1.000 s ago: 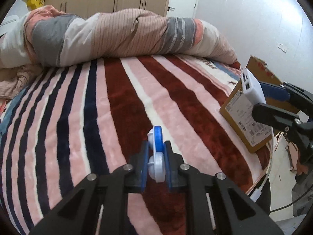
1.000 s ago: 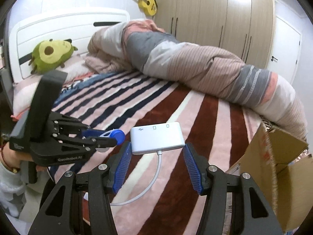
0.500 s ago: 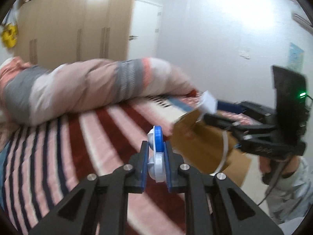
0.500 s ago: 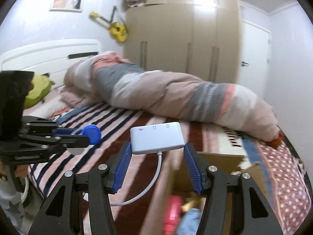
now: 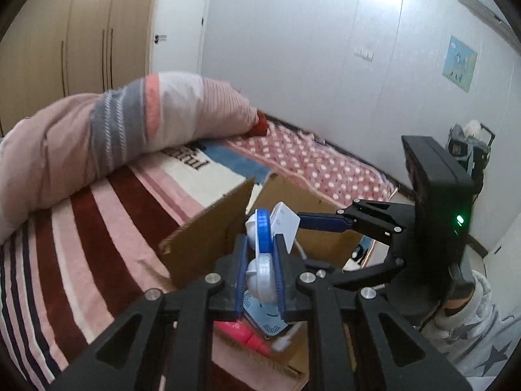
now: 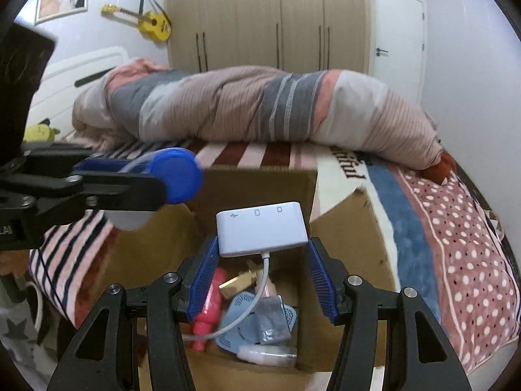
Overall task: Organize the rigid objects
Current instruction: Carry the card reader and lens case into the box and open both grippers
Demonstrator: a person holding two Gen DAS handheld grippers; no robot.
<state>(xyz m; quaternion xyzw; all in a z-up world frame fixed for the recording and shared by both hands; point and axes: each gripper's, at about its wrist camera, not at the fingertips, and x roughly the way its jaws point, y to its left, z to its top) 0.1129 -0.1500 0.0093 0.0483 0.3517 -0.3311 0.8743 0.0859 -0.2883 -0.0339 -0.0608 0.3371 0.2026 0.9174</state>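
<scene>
Fingers clamp a blue-white disc, hiding its middle; right fingers clamp an adapter.

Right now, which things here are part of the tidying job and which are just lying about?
Part of the job:
- white USB adapter in the right gripper
- blue-and-white disc-shaped item in the left gripper
- cardboard box

Just lying about:
- rolled duvet
- yellow ukulele
- striped blanket
</scene>
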